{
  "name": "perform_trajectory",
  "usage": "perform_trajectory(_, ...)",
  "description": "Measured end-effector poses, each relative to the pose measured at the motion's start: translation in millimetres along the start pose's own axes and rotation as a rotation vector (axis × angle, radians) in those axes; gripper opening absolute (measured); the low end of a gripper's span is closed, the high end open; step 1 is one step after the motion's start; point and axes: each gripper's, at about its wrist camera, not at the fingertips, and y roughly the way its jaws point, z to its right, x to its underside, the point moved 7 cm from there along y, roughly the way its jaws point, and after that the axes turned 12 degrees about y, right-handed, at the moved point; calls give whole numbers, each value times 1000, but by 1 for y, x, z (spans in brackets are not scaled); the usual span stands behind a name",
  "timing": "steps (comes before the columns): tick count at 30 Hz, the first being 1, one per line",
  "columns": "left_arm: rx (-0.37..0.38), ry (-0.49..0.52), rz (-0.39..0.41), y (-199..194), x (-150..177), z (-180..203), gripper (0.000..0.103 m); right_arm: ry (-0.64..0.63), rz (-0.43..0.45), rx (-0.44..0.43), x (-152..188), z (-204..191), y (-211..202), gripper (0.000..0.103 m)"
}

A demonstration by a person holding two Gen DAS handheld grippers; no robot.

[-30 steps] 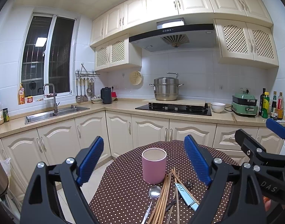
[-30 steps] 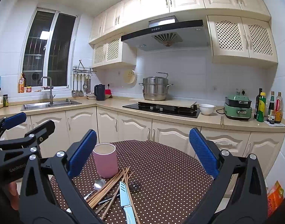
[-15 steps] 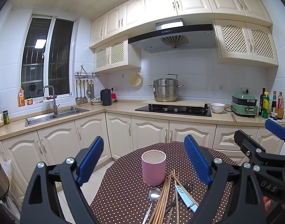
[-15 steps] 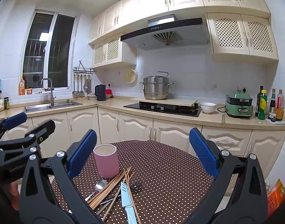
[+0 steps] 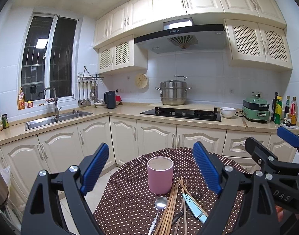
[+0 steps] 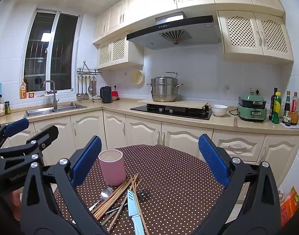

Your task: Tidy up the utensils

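Below wide-open left hand-held gripper (image 5: 150, 168): pink cup (image 5: 160, 174), utensil pile (image 5: 176, 205) just beside.

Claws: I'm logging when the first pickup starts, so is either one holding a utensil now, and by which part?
Nothing is held. The left claw and right claw are both open above the table, clear of the utensils.

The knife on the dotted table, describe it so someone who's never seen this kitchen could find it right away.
Start at the round table with the brown polka-dot cloth and find the pink cup. In front of it lies a loose pile of chopsticks and a spoon. The knife lies there too, the only pale blue piece, with a flat blade.
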Motion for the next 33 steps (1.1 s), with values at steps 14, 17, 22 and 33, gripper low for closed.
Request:
perform_trajectory(14, 18, -2, -32, 15, 7, -6, 86, 6, -45, 3, 4, -6, 12, 97)
perform_trajectory(17, 18, 1, -41, 19, 9, -6, 86, 8, -59, 2, 6, -7, 17, 97)
perform_trajectory(22, 28, -1, -68, 30, 14, -6, 86, 6, -84, 7, 11, -7, 26, 97)
perform_trajectory(33, 92, 17, -203, 75, 44, 5, 86, 46, -205, 15, 36, 1, 56, 97)
